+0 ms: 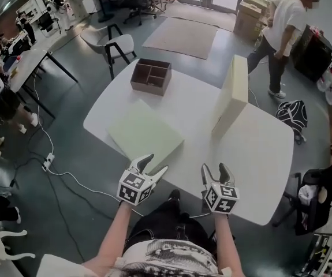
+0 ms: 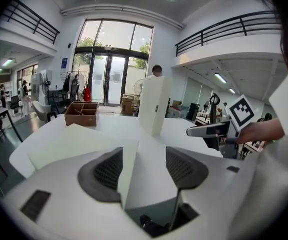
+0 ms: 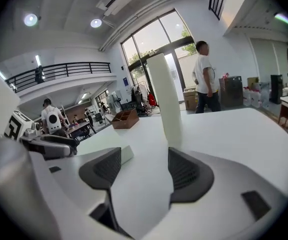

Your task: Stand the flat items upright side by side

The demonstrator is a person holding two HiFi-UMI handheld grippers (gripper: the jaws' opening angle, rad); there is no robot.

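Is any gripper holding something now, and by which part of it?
Nothing is held: the left gripper and the right gripper both stand open, pressing on nothing.

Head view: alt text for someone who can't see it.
On a white table one pale board stands upright; a second board lies flat left of it. The left gripper and right gripper hover open, empty, at the near edge.

The white counter (image 1: 252, 154) carries one pale board (image 1: 145, 133) lying flat, a cream board (image 1: 232, 94) standing upright, and a brown divided box (image 1: 151, 77) near its far edge
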